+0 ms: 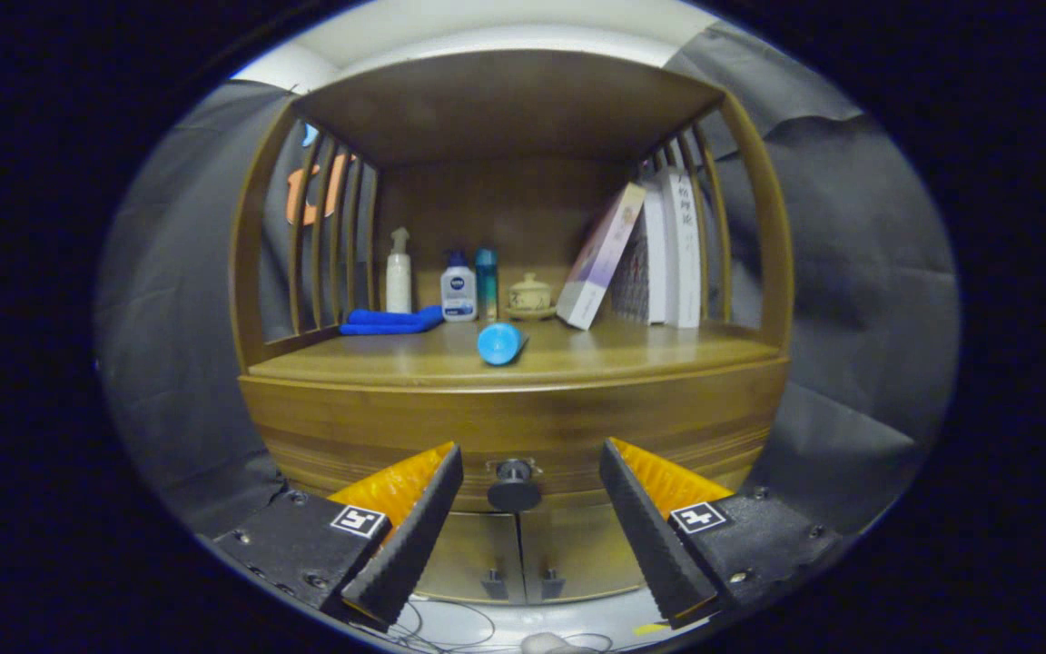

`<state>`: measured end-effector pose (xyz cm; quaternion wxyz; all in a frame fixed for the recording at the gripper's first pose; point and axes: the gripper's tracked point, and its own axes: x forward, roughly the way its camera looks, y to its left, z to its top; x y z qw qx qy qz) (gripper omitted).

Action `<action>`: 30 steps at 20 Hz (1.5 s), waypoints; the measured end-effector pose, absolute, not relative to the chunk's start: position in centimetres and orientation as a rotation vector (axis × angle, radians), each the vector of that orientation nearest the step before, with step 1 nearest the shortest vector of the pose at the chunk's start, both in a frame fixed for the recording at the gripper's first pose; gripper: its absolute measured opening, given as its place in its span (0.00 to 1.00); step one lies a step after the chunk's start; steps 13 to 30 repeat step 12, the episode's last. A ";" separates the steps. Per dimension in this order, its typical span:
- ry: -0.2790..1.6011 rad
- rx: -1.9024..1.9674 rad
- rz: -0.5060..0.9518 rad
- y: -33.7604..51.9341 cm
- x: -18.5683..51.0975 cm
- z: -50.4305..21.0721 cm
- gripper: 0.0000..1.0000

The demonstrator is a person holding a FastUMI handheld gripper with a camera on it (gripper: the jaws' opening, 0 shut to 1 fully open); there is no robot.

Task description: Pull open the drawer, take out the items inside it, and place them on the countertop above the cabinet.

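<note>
Here, gripper (530, 454) spread around drawer knob (514, 484).

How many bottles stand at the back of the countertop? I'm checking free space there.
3: a white pump bottle above the blue cloth, then a white bottle with a blue cap, then a slim teal bottle beside it. None seem hidden.

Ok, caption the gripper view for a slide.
Open gripper fingers flank the closed drawer's knob; a blue cylinder lies on the countertop above.
</note>
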<state>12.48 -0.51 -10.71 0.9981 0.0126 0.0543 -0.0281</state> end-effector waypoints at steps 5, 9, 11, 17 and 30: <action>0.026 0.039 -0.023 0.5 2.0 -5.4 0.99; -0.016 0.018 -0.013 1.7 -3.1 -3.2 0.99; -0.050 0.009 -0.003 2.5 -4.8 -2.0 0.99; -0.056 0.015 -0.002 2.7 -5.2 -1.9 0.99; -0.056 0.015 -0.002 2.7 -5.2 -1.9 0.99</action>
